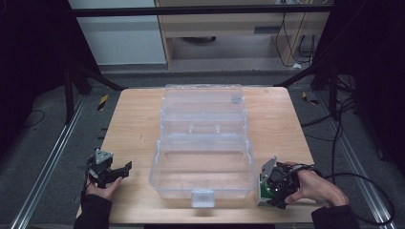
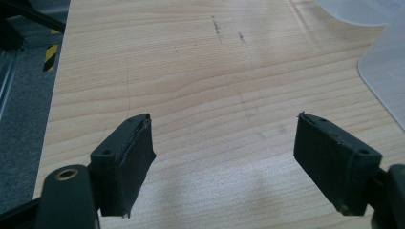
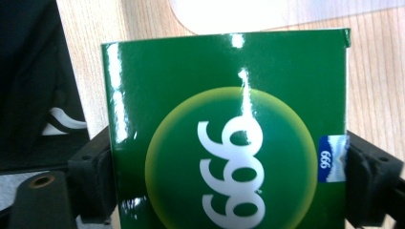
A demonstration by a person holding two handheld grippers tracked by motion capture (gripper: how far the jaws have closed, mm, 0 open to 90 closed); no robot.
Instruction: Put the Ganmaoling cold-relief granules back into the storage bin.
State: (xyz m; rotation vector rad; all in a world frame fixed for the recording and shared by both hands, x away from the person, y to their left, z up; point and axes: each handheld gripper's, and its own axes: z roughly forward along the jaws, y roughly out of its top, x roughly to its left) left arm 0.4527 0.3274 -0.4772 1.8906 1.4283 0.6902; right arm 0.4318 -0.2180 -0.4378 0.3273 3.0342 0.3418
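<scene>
1. While my right tool [image 1: 265,190] sits at about 4 o'clock on the desk [image 1: 138,124], its jaws are pressed onto both sides of a green box [image 3: 229,133], so I hold it; the box stands low at the desk's near edge, just right of the clear plastic case [image 1: 203,167].
2. My left tool [image 2: 224,157] rests at about 8 o'clock with its jaws spread wide and nothing between them, bare wood ahead of it.
3. Judging progress: the grip on the box looks made, but the box is not yet lifted or placed; I take it that carrying it into the case's open tray is what remains.
4. At the centre, the case lies open, its near tray empty, its lid [image 1: 203,102] folded back toward 12 o'clock.
5. Standing in the way: the tray's right wall lies between the box and the tray, so I would need to clear it. A latch tab [image 1: 202,198] juts out at 6 o'clock.
6. Farther off, beyond the desk, I see cables [image 1: 334,124] on the floor and a pale cabinet [image 1: 119,33].
</scene>
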